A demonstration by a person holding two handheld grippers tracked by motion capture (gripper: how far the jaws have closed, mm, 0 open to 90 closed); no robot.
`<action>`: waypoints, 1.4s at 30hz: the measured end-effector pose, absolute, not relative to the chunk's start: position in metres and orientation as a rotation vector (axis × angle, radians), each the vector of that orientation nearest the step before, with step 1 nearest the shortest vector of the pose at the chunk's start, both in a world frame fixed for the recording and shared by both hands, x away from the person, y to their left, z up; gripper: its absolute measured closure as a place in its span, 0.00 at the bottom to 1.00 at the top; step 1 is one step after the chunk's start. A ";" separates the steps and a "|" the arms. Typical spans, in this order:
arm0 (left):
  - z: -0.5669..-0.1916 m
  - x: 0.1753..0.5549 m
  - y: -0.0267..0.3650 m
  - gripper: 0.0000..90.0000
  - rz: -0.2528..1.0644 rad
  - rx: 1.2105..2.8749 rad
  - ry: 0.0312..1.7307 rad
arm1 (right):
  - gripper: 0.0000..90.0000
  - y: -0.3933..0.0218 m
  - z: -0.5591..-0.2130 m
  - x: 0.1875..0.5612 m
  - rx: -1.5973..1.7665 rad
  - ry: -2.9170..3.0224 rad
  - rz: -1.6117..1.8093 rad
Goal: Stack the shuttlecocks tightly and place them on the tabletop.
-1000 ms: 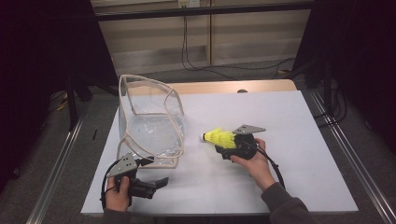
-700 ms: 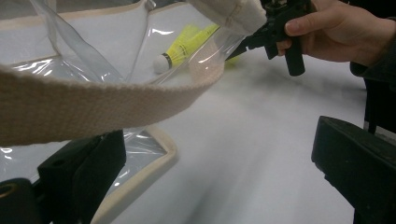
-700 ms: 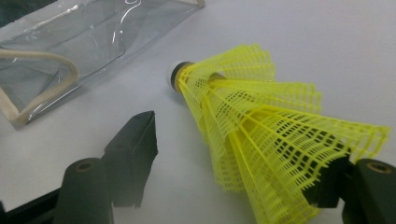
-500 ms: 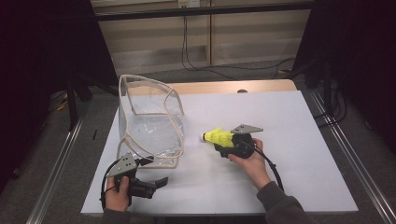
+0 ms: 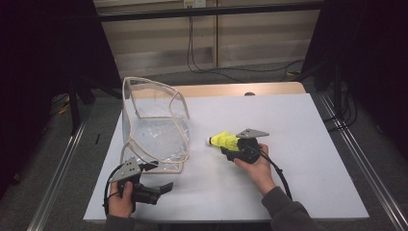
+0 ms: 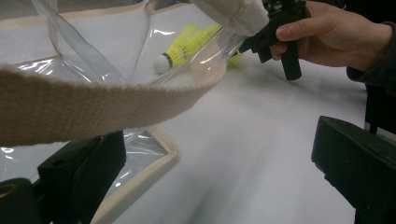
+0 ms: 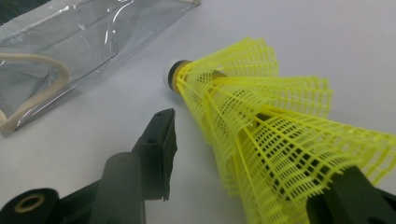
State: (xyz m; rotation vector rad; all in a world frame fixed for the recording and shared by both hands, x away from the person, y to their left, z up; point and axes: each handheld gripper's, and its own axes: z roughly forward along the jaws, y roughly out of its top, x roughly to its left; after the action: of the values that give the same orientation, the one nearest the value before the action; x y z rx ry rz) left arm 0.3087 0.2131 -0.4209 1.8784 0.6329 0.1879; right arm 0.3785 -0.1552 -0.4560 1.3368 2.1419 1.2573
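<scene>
A yellow mesh shuttlecock with a white cork lies on the white table, cork pointing left at a clear plastic bag with a beige trim. My right gripper has its jaws around the shuttlecock's skirt. They have just been closing. The left jaw still stands a gap away from the mesh, and the skirt covers the right jaw. My left gripper rests open near the table's front left edge. Its jaws stand wide by the bag's bottom corner, under a beige strap.
The bag stands upright at the table's left, its mouth held open by the stiff trim. A person's hands hold both grippers from the near edge. Metal rails run along both sides of the table. Dark cables hang behind it.
</scene>
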 end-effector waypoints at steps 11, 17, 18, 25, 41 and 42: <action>-0.422 0.309 0.212 0.03 0.180 1.880 0.633 | 0.64 -0.155 -0.456 0.379 1.335 2.121 1.258; -0.422 0.309 0.213 0.03 0.179 1.878 0.635 | 0.67 -0.154 -0.456 0.380 1.329 2.107 1.237; -0.422 0.309 0.213 0.03 0.181 1.879 0.635 | 0.68 -0.154 -0.456 0.380 1.331 2.105 1.232; -0.422 0.309 0.212 0.03 0.181 1.878 0.635 | 0.78 -0.154 -0.456 0.381 1.313 2.103 1.213; -0.422 0.309 0.212 0.03 0.182 1.876 0.635 | 0.95 -0.161 -0.452 0.383 1.311 2.148 1.257; -0.421 0.310 0.212 0.03 0.183 1.876 0.633 | 0.95 -0.161 -0.452 0.383 1.312 2.149 1.260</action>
State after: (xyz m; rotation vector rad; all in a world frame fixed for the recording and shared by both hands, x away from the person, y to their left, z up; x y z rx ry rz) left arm 0.3096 0.2119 -0.4215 1.8761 0.6335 0.1833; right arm 0.3835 -0.1610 -0.4524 1.3117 2.1487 1.2595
